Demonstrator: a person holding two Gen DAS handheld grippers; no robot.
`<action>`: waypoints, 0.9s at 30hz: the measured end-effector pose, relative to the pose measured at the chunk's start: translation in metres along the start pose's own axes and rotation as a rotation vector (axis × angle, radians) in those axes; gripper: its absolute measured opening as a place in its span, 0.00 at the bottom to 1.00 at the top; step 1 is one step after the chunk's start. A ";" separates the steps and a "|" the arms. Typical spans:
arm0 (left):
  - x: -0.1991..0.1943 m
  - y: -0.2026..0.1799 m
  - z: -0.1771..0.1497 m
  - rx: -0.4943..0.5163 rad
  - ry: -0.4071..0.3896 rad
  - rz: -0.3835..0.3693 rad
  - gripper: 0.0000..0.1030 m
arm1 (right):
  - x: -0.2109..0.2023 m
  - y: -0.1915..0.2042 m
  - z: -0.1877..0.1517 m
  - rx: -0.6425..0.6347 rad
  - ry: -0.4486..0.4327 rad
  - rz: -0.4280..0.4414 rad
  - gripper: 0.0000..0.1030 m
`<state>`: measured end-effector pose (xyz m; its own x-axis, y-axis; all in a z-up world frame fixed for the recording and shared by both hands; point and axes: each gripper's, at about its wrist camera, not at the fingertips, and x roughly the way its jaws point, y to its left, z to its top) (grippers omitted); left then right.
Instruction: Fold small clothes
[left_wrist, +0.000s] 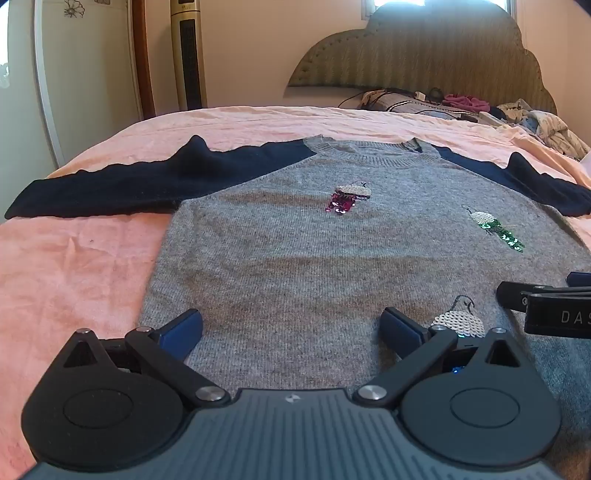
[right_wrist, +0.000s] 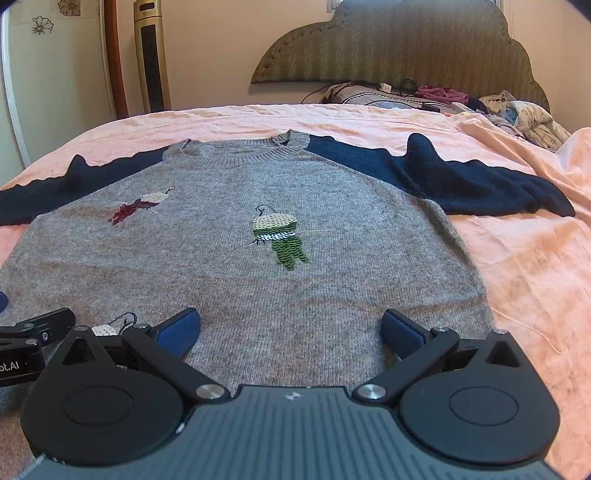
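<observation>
Grey knit sweater (left_wrist: 314, 266) lies flat, front up, on a bed with a pink sheet (left_wrist: 74, 266), neckline toward the headboard (left_wrist: 424, 55), hem nearest the cameras. Both navy sleeves are spread sideways: the one on the left (left_wrist: 110, 188) runs out across the sheet, with a small peak of fabric standing up along its upper edge; the one on the right (right_wrist: 461, 177) does the same on the other side. Three sequin motifs on the chest: a pink-tailed one (left_wrist: 349, 197) near the collar, a green-tailed one (right_wrist: 280, 238) toward the middle, and a white one (left_wrist: 458, 323) low by the hem, partly behind the gripper fingers. Left gripper (left_wrist: 291, 328) hangs over the lower part of the sweater, tilted downward, jaws spread wide with only grey knit visible between the blue pads; whether the pads touch the fabric cannot be told. Right gripper (right_wrist: 291, 328) sits just beside it over the same hem area, likewise tilted down, jaws wide, holding nothing. Each gripper's black finger edge shows at the side of the other's view. At the far end of the bed, below the headboard, a loose heap of clothes (right_wrist: 524, 114) and some dark cables (right_wrist: 369, 92). A tall tower fan (right_wrist: 151, 55) stands against the wall on the left, next to a white door with flower decals (right_wrist: 44, 26).
</observation>
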<state>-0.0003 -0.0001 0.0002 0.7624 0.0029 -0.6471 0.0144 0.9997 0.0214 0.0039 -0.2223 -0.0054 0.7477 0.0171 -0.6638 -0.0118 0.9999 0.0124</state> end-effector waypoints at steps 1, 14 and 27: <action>0.000 0.000 0.000 0.000 0.000 0.000 1.00 | 0.000 0.000 0.000 0.000 0.000 0.000 1.00; 0.000 -0.002 0.001 -0.001 0.006 0.006 1.00 | 0.000 0.001 0.000 0.000 -0.001 0.000 1.00; 0.001 -0.001 0.001 -0.006 0.003 0.002 1.00 | -0.001 0.001 0.001 0.005 -0.003 0.003 1.00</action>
<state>0.0009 -0.0011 0.0005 0.7608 0.0051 -0.6490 0.0088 0.9998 0.0182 0.0039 -0.2214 -0.0038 0.7499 0.0204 -0.6613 -0.0112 0.9998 0.0182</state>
